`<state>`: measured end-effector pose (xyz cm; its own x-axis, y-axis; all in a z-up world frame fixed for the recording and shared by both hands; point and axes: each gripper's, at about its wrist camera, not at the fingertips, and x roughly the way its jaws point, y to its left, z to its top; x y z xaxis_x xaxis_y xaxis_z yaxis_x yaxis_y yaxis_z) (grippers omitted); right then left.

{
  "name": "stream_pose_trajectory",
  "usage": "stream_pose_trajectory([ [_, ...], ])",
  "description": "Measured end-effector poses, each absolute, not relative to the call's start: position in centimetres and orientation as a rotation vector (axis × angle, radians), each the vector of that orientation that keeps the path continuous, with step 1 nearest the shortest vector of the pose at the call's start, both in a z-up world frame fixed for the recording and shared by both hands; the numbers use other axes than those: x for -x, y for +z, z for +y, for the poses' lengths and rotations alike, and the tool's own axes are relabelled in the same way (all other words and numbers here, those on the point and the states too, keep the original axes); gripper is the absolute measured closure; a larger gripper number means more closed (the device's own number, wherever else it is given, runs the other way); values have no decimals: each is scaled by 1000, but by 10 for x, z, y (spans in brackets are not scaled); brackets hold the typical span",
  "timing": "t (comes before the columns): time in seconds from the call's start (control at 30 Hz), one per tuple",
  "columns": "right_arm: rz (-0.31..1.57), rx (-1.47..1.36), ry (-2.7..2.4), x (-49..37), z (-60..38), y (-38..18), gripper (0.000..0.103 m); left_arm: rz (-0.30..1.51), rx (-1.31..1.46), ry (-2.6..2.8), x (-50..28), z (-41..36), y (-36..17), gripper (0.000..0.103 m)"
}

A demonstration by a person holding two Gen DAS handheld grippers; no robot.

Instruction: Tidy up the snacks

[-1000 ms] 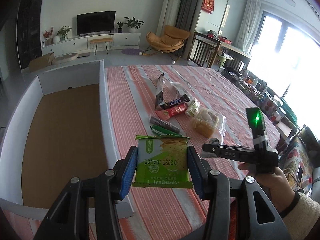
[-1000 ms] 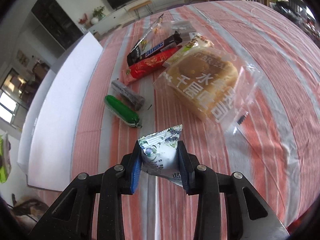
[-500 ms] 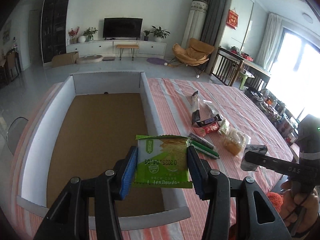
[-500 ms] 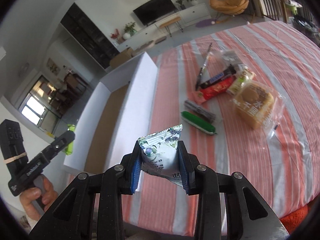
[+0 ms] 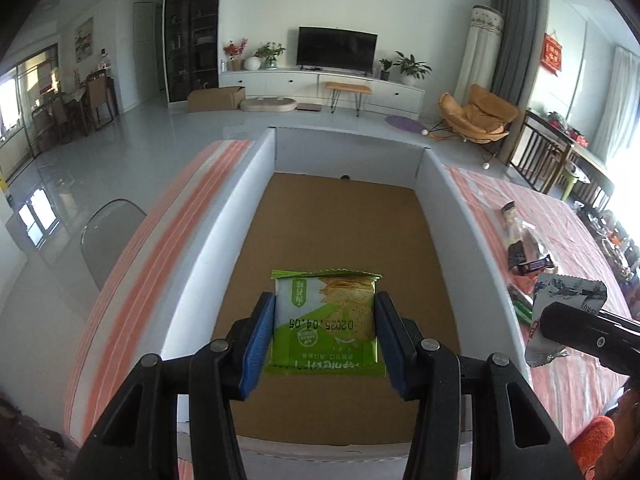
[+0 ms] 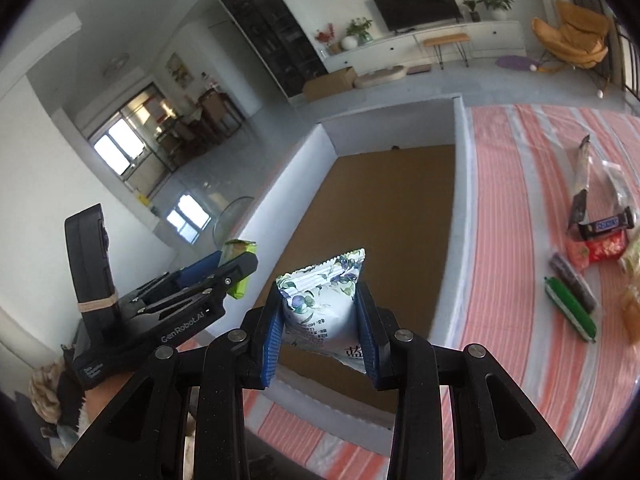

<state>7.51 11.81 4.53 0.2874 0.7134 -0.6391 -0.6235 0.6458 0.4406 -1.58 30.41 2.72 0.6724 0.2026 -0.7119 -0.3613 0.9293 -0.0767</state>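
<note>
My left gripper is shut on a green cracker packet, held above the brown floor of a large white-walled box. My right gripper has a white packet with blue flowers between its blue pads; its jaws are opening, and the pads still touch the packet's sides. It hangs over the near right part of the box. In the right wrist view the left gripper shows at left with the green packet. The left wrist view shows the right gripper and its white packet at right.
Loose snacks lie on the red-striped tablecloth right of the box: a green tube, a dark roll, a red packet, a Snickers bar. The box floor is bare. A clear chair stands left of the table.
Both grippers have swung left from over the striped cloth to above the box, each carrying its packet. The right gripper has risen and its pads stand slightly wider.
</note>
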Motion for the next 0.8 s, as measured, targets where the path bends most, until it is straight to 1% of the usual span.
stream_pose_trajectory([
  [0.07, 935, -71, 847, -81, 125, 37, 46, 808, 189, 358, 13, 309, 17, 42],
  [0.1, 946, -67, 839, -83, 123, 32, 32, 821, 177, 372, 11, 310, 13, 23],
  [0.13, 945, -72, 836, -83, 119, 32, 31, 824, 168, 386, 11, 308, 9, 12],
  [0.17, 943, -72, 824, -84, 112, 30, 31, 820, 160, 393, 11, 307, 6, 11],
  [0.37, 915, -69, 697, -80, 52, 34, 31, 810, 157, 330, 3, 282, 6, 11],
  [0.43, 929, -41, 628, -79, 27, 35, 30, 790, 162, 284, 1, 264, 12, 11],
  [0.5, 969, 26, 533, -80, 0, 29, 26, 777, 162, 218, -4, 240, 18, 10],
  [0.57, 1010, 101, 425, -82, -28, 20, 26, 772, 150, 120, -7, 207, 23, 10],
  [0.67, 1098, 161, 258, -84, -80, -13, 26, 786, 120, -57, -10, 148, 26, 6],
  [0.7, 1134, 153, 214, -85, -98, -26, 26, 799, 112, -118, -12, 128, 24, 3],
  [0.8, 1211, 117, 93, -89, -145, -65, 26, 875, 92, -289, -23, 67, 4, 3],
])
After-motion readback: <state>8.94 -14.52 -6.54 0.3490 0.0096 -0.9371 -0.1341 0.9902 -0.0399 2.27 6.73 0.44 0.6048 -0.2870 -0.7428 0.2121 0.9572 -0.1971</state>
